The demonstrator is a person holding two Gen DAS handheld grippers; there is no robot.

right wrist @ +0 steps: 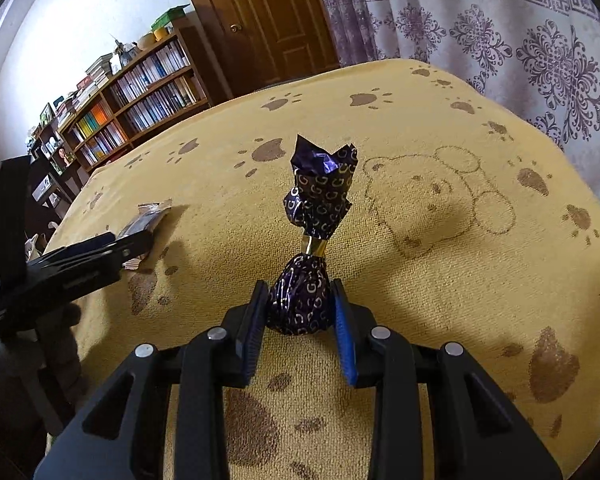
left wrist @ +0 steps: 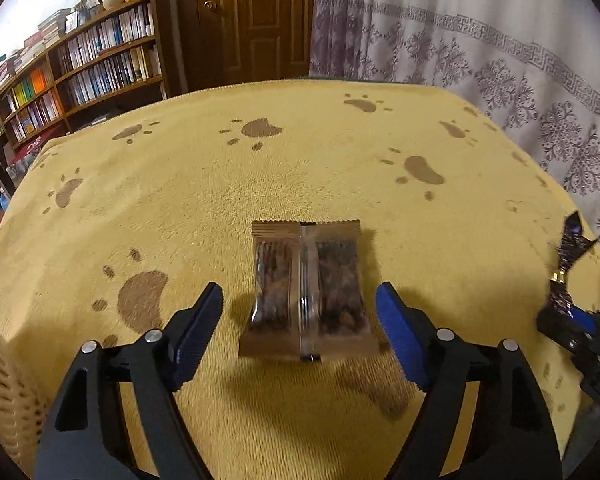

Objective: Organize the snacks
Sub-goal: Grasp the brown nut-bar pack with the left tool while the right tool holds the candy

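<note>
Both cams ride low and close over the yellow paw-print towel-covered table (left wrist: 300,168), facing the far wooden door (right wrist: 268,16). Left one sits further left; they share the towel, the brown bookshelf (left wrist: 84,64) and the patterned curtain (right wrist: 500,40).

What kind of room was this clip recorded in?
Probably a room in a home: a full bookshelf, a wooden door, a patterned curtain, and a table under a paw-print towel.

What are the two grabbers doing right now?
Left gripper: open, fingers either side of the brown snack packet, not squeezing it.
Right gripper: closed on the purple wrapped candy.
</note>
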